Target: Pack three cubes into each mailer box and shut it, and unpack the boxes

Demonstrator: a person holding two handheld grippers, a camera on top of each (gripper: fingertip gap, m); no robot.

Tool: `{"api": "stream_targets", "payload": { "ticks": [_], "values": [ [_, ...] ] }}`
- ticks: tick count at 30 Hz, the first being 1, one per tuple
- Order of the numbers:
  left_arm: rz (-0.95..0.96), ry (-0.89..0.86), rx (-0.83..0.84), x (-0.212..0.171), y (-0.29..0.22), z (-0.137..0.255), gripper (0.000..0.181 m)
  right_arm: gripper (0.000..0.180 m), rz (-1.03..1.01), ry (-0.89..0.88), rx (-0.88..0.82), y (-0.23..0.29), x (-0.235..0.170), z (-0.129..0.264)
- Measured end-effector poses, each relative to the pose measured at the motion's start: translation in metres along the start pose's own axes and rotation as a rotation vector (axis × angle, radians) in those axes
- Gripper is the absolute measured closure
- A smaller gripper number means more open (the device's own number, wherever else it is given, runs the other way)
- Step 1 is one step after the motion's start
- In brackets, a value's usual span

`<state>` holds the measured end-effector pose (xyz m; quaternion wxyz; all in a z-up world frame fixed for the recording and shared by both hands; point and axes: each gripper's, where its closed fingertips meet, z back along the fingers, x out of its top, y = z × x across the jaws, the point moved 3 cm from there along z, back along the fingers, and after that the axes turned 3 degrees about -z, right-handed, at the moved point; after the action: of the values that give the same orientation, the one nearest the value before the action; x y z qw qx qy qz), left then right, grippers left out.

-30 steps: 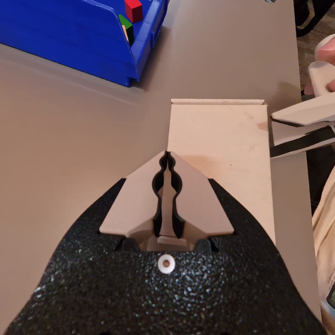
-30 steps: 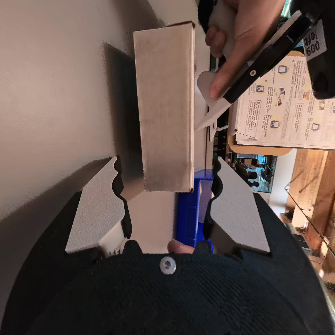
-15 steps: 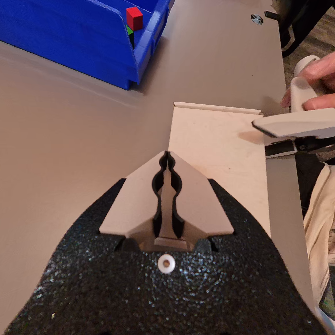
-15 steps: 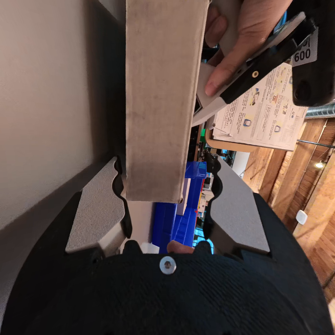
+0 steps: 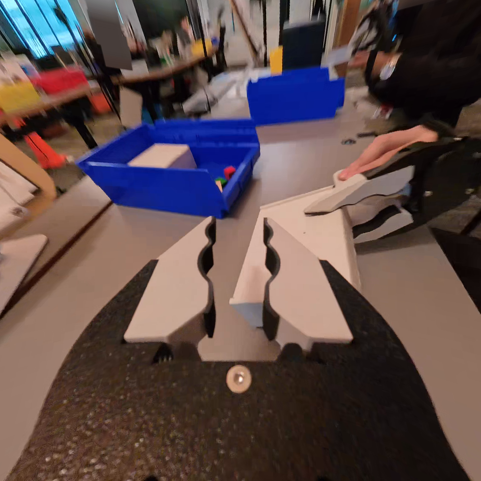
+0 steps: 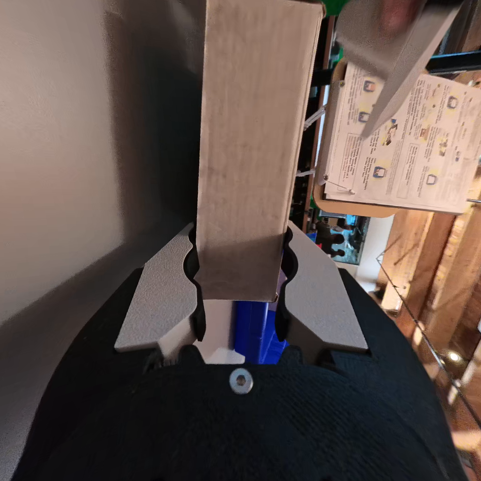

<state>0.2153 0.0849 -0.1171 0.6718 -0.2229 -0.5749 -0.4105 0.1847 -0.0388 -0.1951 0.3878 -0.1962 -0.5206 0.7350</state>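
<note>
The right gripper point(image 6: 240, 263) clamps the near end of the flat white cardboard mailer box point(image 6: 252, 145). The left gripper point(image 5: 239, 260) stands open, one finger over the box's corner, blue plastic bin point(image 5: 166, 182) ahead.

Plain pale cardboard mailer box point(image 5: 322, 234) on a grey tabletop point(image 5: 78, 273); deep blue plastic bin point(image 5: 166, 187) holding red cube point(image 5: 229, 171) and green cube point(image 5: 220, 180)

Indoor light is even and fairly bright. Motion blur smears the left view's background. Wide-angle distortion bends both views' edges.
</note>
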Motion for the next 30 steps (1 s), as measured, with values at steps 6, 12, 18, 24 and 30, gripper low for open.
{"api": "stream_targets", "payload": {
  "ticks": [6, 12, 18, 24, 30],
  "values": [
    [-0.252, -0.043, 0.064, -0.032, -0.032, 0.049, 0.101, 0.117, -0.050, -0.039, 0.084, -0.003, -0.010, 0.014],
    [-0.626, 0.101, 0.181, -0.058, -0.063, 0.032, 0.073, 0.117, -0.097, -0.127, 0.154, -0.002, -0.014, 0.029],
    [-0.704, 0.068, 0.102, -0.059, -0.081, -0.013, 0.066, 0.117, -0.129, -0.156, 0.189, 0.000, -0.009, 0.037],
    [-0.736, -0.006, 0.050, -0.055, -0.097, -0.045, 0.067, 0.117, -0.154, -0.198, 0.252, -0.002, -0.011, 0.041],
    [-0.782, -0.059, 0.058, -0.048, -0.105, -0.055, 0.089, 0.117, -0.146, -0.190, 0.285, -0.004, -0.016, 0.038]
  ]
}}
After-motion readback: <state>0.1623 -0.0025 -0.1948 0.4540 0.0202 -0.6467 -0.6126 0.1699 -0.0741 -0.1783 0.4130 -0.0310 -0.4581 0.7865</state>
